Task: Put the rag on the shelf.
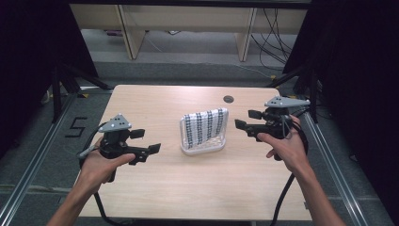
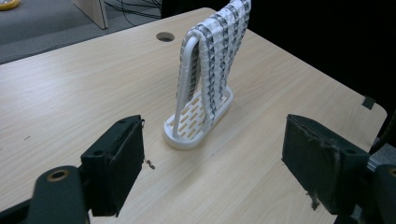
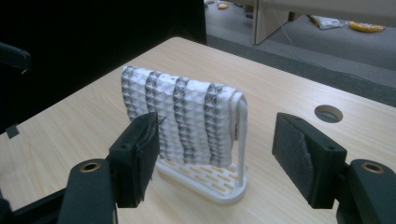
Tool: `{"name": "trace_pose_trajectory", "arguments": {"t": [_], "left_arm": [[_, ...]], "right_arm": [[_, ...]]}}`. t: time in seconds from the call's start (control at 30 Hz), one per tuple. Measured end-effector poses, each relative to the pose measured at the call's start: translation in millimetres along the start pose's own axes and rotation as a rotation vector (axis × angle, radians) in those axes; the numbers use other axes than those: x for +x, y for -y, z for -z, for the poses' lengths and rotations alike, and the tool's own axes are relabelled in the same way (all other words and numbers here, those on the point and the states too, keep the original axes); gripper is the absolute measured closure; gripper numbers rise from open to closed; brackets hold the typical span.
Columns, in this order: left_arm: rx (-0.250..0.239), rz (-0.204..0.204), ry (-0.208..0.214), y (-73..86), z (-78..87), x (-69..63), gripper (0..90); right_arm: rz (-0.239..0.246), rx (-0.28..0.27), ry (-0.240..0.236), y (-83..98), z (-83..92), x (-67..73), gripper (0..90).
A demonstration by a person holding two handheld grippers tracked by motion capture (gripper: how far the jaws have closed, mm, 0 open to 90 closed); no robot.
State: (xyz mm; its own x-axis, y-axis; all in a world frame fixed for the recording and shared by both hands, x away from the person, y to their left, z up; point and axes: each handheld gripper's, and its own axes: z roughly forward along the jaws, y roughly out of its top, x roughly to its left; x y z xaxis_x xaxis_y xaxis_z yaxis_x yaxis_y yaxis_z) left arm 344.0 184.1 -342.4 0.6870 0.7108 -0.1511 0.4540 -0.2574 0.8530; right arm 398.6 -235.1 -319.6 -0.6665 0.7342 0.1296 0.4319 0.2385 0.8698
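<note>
Table (image 1: 188, 188) of pale wood carries a white rack (image 1: 203, 147) near its middle, upright on a slotted base. Over the rack's bar hangs a cloth (image 1: 205, 127), white with dark checked stripes, draped down both sides. Left gripper (image 1: 146, 141) hovers left of the rack, well apart, jaws released and empty. Right gripper (image 1: 247, 120) sits to its right, nearer, jaws likewise spread, seemingly clear of the cloth. A round hole (image 1: 228, 99) marks the far edge.

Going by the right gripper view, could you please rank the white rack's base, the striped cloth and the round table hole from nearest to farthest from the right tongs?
From the right tongs:
1. White rack's base, just ahead, low.
2. Striped cloth, draped above it.
3. Round table hole, farther off at right.
</note>
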Motion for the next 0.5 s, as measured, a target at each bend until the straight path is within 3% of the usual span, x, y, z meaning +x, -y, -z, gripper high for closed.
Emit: {"name": "trace_pose_trajectory", "arguments": {"t": [0.13, 0.3, 0.37, 0.4, 0.5], "left_arm": [[-0.004, -0.008, -0.005, 8.2, 5.8, -3.1, 20.4], [-0.013, -0.009, 0.003, 15.1, 10.7, -4.9, 20.4], [-0.013, -0.011, -0.007, 17.2, 13.5, -5.2, 20.4], [-0.013, -0.015, -0.015, 18.9, 15.1, -4.5, 20.3], [-0.012, -0.01, -0.017, 21.6, 15.9, -3.7, 20.1]], "right_arm": [[0.021, -0.013, -0.013, 6.5, 5.0, 3.1, 31.4], [0.004, -0.003, 0.005, 10.0, 12.2, 8.2, 29.3], [0.011, -0.003, 0.002, 11.5, 13.8, 9.1, 27.9], [0.041, -0.02, 0.001, 13.3, 14.9, 9.2, 26.6], [0.017, -0.018, 0.004, 16.0, 17.0, 12.1, 24.8]]}}
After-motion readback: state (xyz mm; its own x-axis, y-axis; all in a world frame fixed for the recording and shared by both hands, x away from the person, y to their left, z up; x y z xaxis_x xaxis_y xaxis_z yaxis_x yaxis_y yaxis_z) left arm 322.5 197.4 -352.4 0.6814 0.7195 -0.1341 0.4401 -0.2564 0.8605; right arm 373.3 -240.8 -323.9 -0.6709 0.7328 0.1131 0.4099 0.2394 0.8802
